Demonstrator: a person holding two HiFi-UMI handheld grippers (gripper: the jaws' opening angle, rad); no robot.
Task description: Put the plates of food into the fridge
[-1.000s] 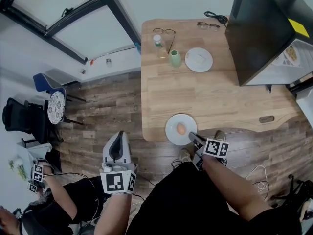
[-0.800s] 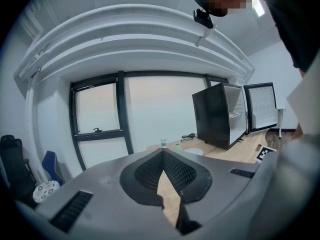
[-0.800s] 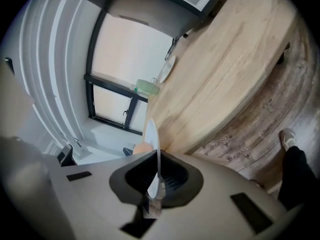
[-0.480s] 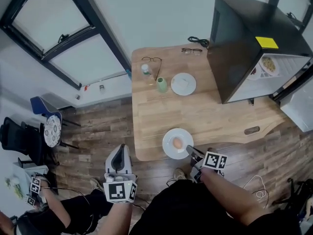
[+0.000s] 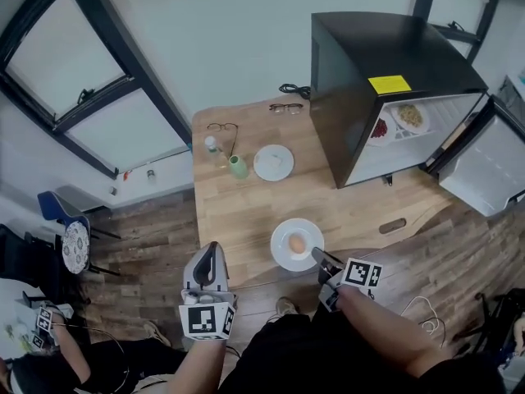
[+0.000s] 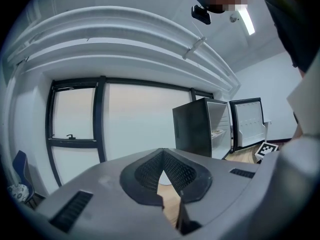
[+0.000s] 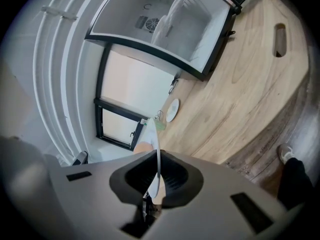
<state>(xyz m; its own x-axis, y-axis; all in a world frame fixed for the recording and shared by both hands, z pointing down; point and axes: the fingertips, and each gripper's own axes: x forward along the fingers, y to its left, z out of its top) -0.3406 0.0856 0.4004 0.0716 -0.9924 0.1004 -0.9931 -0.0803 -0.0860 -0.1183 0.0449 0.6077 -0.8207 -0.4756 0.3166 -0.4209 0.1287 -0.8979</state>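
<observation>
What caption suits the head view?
Right gripper pinches a round white plate carrying a brown egg near the open black fridge.

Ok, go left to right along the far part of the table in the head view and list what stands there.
small bottle → green cup → white plate → black fridge

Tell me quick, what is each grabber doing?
Left gripper: closed, holding nothing.
Right gripper: jaws just closed tighter, clamped on the rim of the plate.
</observation>
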